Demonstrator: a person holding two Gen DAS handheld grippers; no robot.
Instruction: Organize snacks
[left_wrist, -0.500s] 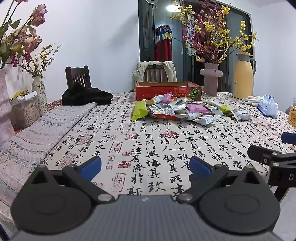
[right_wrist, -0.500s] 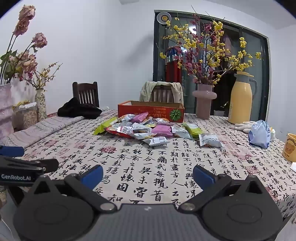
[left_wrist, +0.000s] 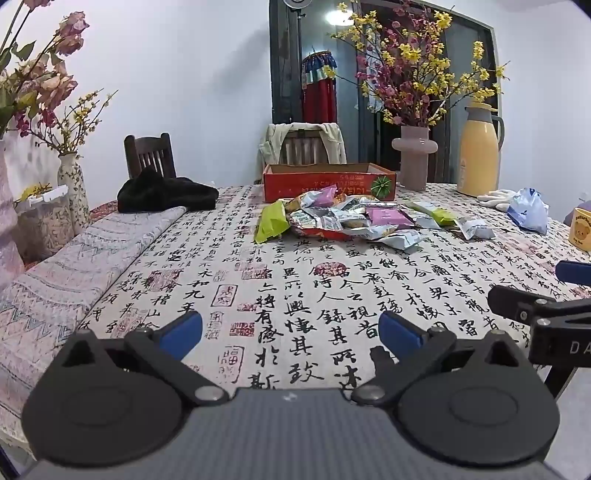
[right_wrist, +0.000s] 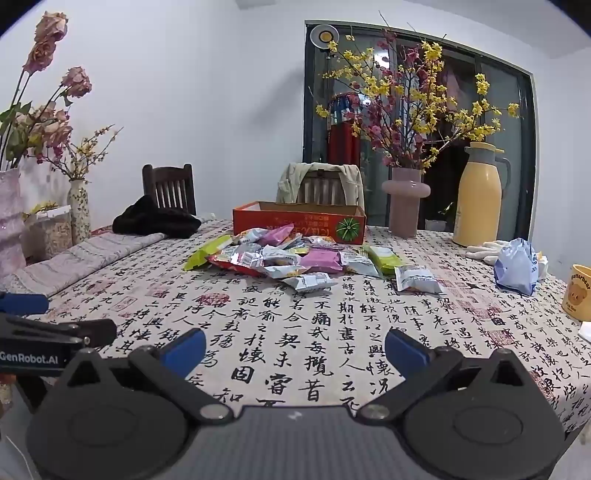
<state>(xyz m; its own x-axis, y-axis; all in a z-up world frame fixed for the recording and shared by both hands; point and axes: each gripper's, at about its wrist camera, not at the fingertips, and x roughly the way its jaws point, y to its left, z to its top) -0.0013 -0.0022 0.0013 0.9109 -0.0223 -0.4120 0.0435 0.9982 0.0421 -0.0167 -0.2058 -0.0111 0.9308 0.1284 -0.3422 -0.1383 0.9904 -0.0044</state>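
Note:
A heap of snack packets (left_wrist: 343, 219) (right_wrist: 291, 258) lies mid-table on the calligraphy cloth, with a green packet (left_wrist: 272, 221) (right_wrist: 207, 251) at its left and a pale loose packet (right_wrist: 415, 278) at its right. Behind the heap stands an open red cardboard box (left_wrist: 325, 182) (right_wrist: 299, 221). My left gripper (left_wrist: 290, 328) is open over the near table edge, far short of the heap, with nothing between its blue pads. My right gripper (right_wrist: 293, 349) is open too, empty, beside the left one. Each shows at the other view's edge.
A pink vase with flowering branches (right_wrist: 404, 206), a yellow thermos (right_wrist: 480, 199), white gloves and a blue bag (right_wrist: 517, 269) and a yellow bear mug (right_wrist: 578, 295) stand at the right. A black garment (left_wrist: 166, 194), folded grey cloth (left_wrist: 92, 266) and vases (left_wrist: 72, 188) occupy the left.

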